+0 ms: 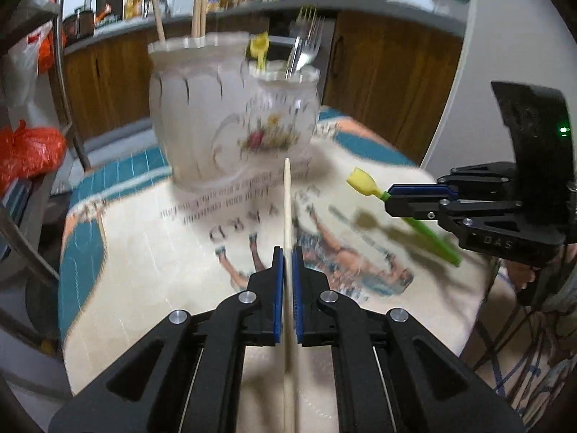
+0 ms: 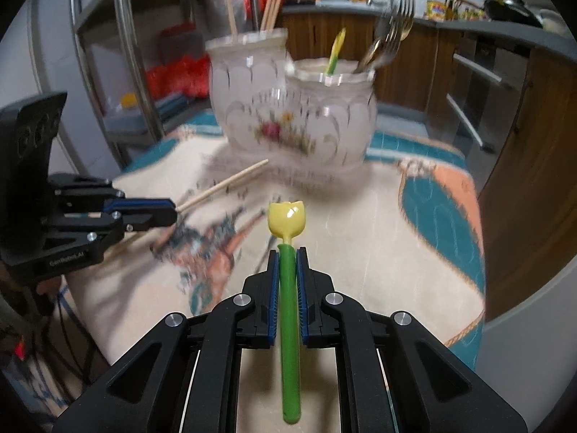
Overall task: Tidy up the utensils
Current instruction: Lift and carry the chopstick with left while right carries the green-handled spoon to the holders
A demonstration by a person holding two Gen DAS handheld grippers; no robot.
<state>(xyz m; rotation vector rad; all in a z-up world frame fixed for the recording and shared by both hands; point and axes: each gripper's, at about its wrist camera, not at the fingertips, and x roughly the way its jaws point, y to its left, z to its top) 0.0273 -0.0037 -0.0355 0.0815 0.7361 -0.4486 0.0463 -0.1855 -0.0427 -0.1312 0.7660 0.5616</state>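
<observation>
above the tablecloth (image 1: 144, 270), left gripper (image 1: 287, 252) clamps a chopstick (image 1: 287, 195), right gripper (image 2: 287, 254) a tulip spoon (image 2: 287, 216).

right gripper (image 2: 287, 252) clamping tulip spoon (image 2: 287, 221), two jars (image 2: 288, 122)

Each wrist camera looks forward along its own claw, low over the table (image 1: 151, 274) and close to it. Both face the two jars (image 1: 230, 115) (image 2: 288, 108) at mid-table, the left from the left, the right from the right, each catching the other claw at its edge.
</observation>
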